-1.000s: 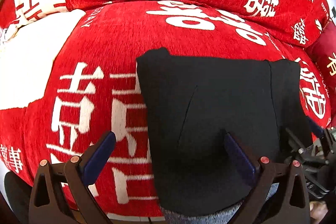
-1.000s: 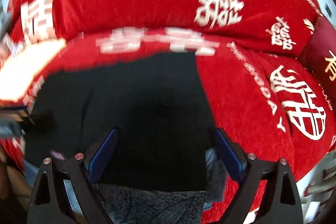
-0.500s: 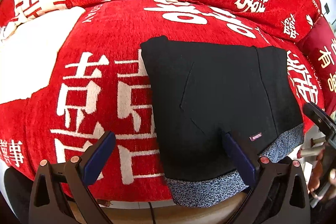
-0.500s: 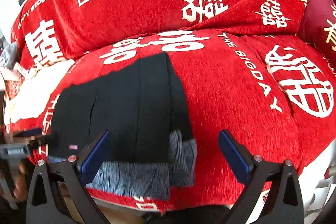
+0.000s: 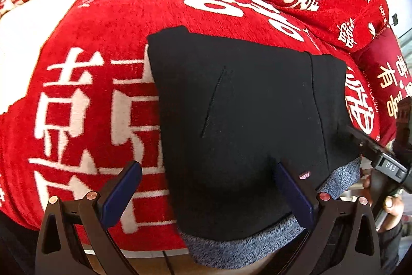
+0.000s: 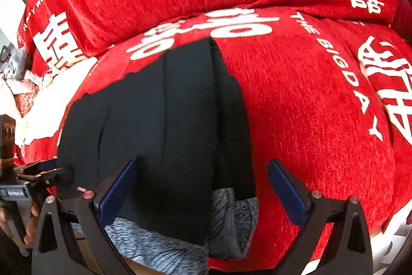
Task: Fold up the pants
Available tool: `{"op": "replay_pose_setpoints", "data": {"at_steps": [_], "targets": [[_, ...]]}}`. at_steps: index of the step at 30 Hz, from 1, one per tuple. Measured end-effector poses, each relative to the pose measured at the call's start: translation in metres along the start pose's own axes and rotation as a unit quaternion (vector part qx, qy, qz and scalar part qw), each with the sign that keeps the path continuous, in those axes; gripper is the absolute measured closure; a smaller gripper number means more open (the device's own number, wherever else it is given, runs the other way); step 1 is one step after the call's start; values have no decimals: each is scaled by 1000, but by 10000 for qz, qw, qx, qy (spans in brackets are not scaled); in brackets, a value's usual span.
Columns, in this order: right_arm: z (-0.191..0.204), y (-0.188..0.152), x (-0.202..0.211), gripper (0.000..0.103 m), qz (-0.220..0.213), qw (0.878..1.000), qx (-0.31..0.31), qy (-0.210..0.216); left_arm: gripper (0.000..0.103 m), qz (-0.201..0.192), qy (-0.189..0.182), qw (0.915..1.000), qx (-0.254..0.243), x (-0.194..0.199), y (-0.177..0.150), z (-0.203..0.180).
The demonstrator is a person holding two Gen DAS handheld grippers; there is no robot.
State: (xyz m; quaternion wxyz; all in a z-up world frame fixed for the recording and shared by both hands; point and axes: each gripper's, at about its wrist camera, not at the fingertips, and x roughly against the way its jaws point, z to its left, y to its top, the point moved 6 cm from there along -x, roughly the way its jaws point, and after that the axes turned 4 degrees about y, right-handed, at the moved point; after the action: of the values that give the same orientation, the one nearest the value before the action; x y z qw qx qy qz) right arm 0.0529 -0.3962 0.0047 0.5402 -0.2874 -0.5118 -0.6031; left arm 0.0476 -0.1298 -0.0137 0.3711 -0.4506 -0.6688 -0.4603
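Both claws stand wide open and hold nothing. Folded black pants lie on a red sofa cushion with white characters, filling the centre of the left wrist view and the lower left of the right wrist view; their grey lining shows at the near edge. Left claw and right claw hover just above that edge.

My left claw's right finger covers part of the black pants. The sofa cushion's front edge hides where the pants' grey lining ends. The small pink label is too tiny to read.
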Motion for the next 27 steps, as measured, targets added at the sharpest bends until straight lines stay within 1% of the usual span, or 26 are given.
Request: {"op": "replay_pose_setpoints", "data": {"at_steps": [5,8,10,14,17,18,19,20,21,22,23,26,27], "targets": [[-4,0,-15,2,200,9969,-291,698,0,160,-282,9993,204,-11,3,-2],[-1,-3,-25,0,324,9958,-249,817,0,280,-515,9977,343,-21,5,-3],[2,-4,-29,0,271,9964,-134,792,0,186,-512,9979,360,-22,8,-5],[7,-5,-31,0,260,9975,67,655,0,3,-330,9994,113,-26,12,-20],[16,-8,-28,4,229,9980,292,503,1,-56,-265,9996,0,-26,13,-25],[19,-8,-24,9,189,9981,330,474,4,-75,-301,9995,-36,-25,14,-24],[21,-9,-20,15,142,9982,348,465,10,-99,-323,9994,-64,-23,14,-24],[24,-9,-16,19,93,9983,366,445,16,-128,-337,9993,-92,-20,14,-23],[26,-10,-11,24,51,9984,378,429,20,-165,-327,9992,-142,-17,15,-23],[28,-10,-8,32,29,9984,389,416,26,-199,-313,9991,-194,-14,16,-23],[31,-11,-4,34,-1,9984,416,381,32,-234,-302,9990,-249,-11,16,-23],[42,-12,4,39,-65,9984,520,229,43,-280,-290,9986,-330,-3,16,-21],[46,-12,7,42,-93,9982,558,189,44,-275,-306,9986,-336,-1,16,-20]]}}
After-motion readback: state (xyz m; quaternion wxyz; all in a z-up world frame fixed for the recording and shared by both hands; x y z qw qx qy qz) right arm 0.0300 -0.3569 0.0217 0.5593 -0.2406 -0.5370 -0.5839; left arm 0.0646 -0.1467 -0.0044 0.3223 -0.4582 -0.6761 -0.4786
